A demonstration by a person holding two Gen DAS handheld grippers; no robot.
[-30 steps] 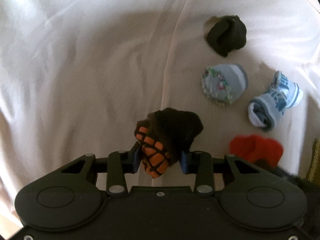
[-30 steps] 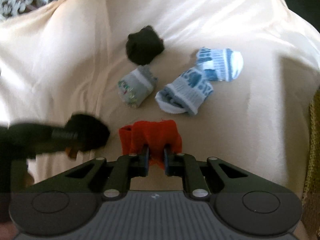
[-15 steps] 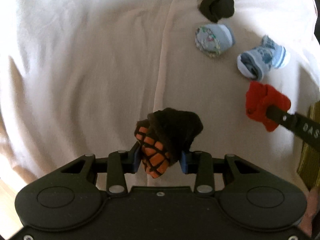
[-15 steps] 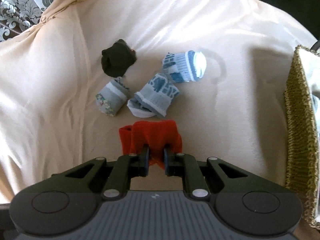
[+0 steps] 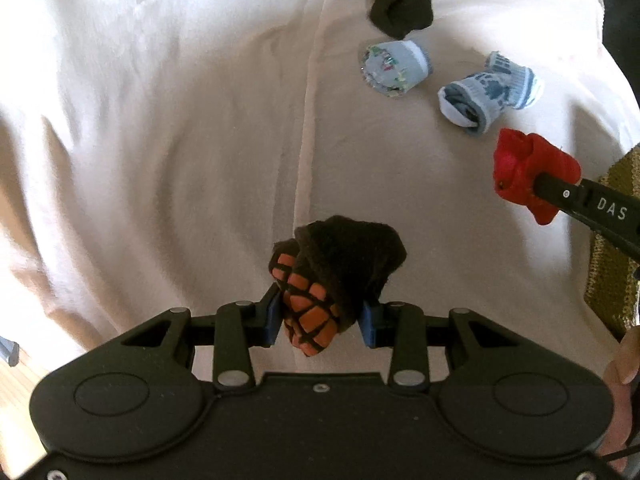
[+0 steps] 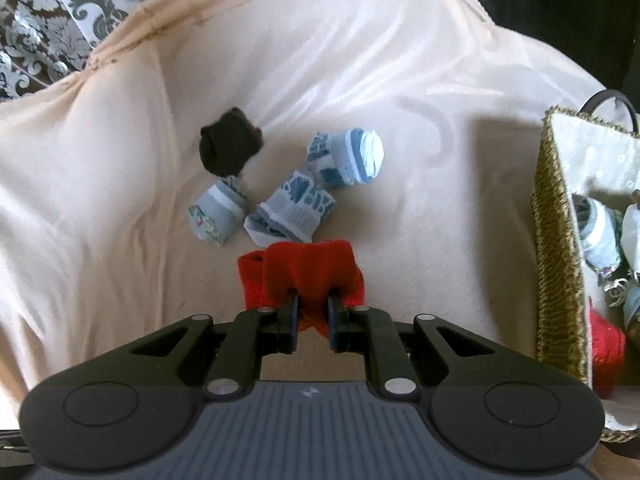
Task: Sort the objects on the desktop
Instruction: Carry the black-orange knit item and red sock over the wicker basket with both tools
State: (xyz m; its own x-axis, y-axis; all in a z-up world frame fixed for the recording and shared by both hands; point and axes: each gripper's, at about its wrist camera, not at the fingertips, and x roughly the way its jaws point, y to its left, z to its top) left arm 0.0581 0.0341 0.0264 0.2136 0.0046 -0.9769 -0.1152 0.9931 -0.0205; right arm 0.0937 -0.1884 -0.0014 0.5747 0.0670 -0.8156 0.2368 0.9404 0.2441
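My left gripper (image 5: 320, 322) is shut on a rolled dark brown and orange checked sock (image 5: 336, 276), held above the cream cloth. My right gripper (image 6: 313, 322) is shut on a red sock bundle (image 6: 308, 270), also lifted; it shows at the right of the left wrist view (image 5: 528, 172). On the cloth lie a black sock ball (image 6: 230, 146), a grey floral sock roll (image 6: 216, 214) and two blue patterned sock rolls (image 6: 294, 208) (image 6: 348, 156). A woven basket (image 6: 556, 240) stands at the right with several sock rolls inside.
The cream cloth (image 5: 160, 120) covers the whole surface, with folds and a seam down the middle. A patterned grey fabric (image 6: 44, 28) lies beyond the far left edge. A person's hand (image 5: 624, 360) shows at the right edge of the left wrist view.
Both grippers have risen and pulled back with their socks. The right gripper has swung right, bringing the basket into its view.
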